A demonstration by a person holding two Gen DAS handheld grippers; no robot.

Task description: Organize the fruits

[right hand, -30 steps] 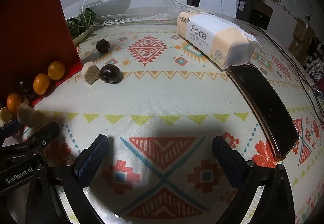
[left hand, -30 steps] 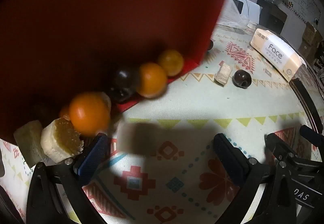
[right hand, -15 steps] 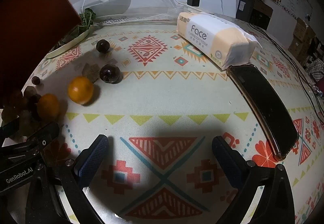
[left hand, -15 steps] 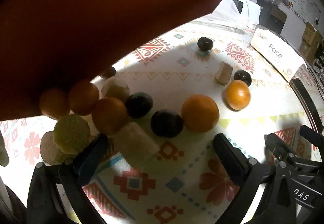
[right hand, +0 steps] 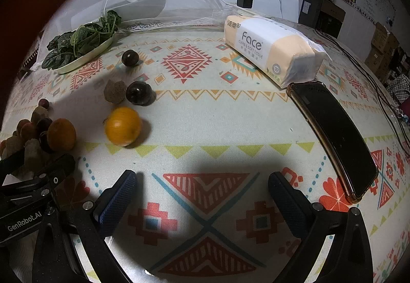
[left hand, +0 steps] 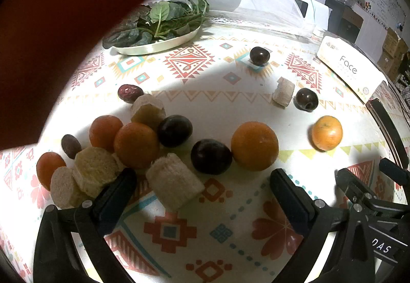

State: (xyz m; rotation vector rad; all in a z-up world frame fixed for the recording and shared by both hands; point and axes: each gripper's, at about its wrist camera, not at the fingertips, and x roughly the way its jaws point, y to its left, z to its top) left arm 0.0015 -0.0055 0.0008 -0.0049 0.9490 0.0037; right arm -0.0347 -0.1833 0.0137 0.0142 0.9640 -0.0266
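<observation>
With both your left gripper [left hand: 202, 180] and right gripper [right hand: 202, 185] spread empty, loose fruits [left hand: 143, 147] lie scattered on the tablecloth [left hand: 225, 221]; a nudge could roll the oranges [left hand: 254, 146] away.

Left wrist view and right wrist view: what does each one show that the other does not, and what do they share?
Only the left wrist view shows the near cluster clearly: banana pieces and dark plums beside a large orange, just ahead of the open left hand-held gripper.

Only the right wrist view shows the whole black phone and the open right hand-held gripper over bare tablecloth.

Both show the plate of greens, the tissue pack and the lone small orange.
</observation>
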